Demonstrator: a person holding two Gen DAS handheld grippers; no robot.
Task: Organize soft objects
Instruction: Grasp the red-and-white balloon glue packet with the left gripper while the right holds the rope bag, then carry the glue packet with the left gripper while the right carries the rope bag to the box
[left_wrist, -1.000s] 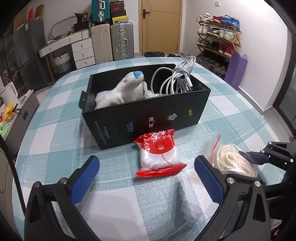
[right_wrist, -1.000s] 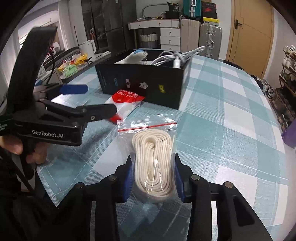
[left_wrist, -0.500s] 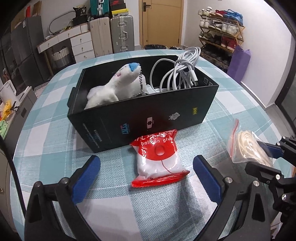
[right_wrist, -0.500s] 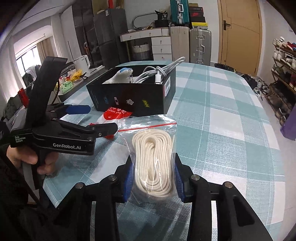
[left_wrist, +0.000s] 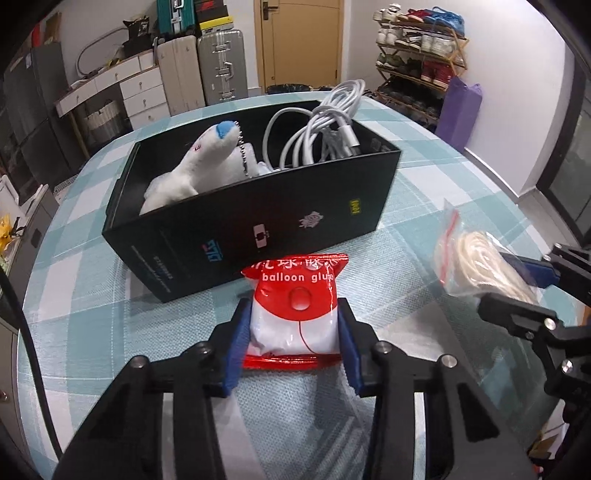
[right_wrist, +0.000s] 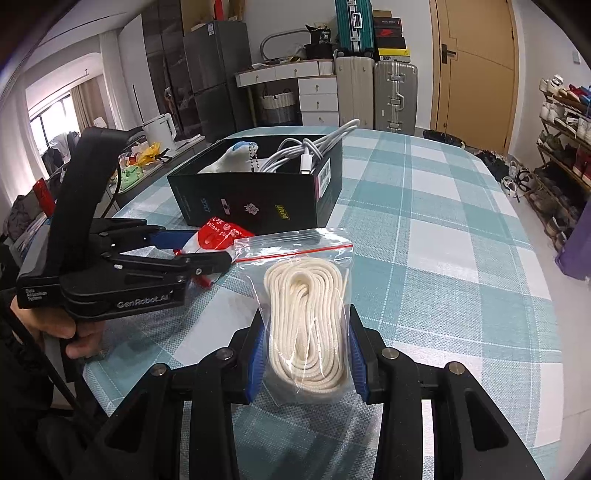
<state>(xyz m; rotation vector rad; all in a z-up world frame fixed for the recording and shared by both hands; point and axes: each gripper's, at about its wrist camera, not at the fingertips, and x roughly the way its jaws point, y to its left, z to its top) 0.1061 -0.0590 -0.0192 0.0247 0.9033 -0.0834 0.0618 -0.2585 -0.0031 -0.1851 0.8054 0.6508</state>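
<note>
My left gripper (left_wrist: 293, 328) is shut on a red and white balloon glue packet (left_wrist: 295, 314) lying on the checked tablecloth, just in front of a black box (left_wrist: 266, 221). The box holds a white plush toy (left_wrist: 203, 166) and coiled white cables (left_wrist: 314, 136). My right gripper (right_wrist: 306, 350) is shut on a clear zip bag of cream rope (right_wrist: 306, 314) and holds it above the table. The rope bag also shows in the left wrist view (left_wrist: 476, 269). The left gripper (right_wrist: 199, 254) and the box (right_wrist: 258, 199) show in the right wrist view.
The round table (right_wrist: 443, 258) has a teal and white checked cloth. Suitcases (left_wrist: 218, 70), drawers and a door stand at the far wall. A shoe rack (left_wrist: 417, 55) and a purple bag (left_wrist: 458, 110) stand to the right.
My left gripper moved forward and closed its open jaws on the balloon glue packet. My right gripper lifted the rope bag higher above the table.
</note>
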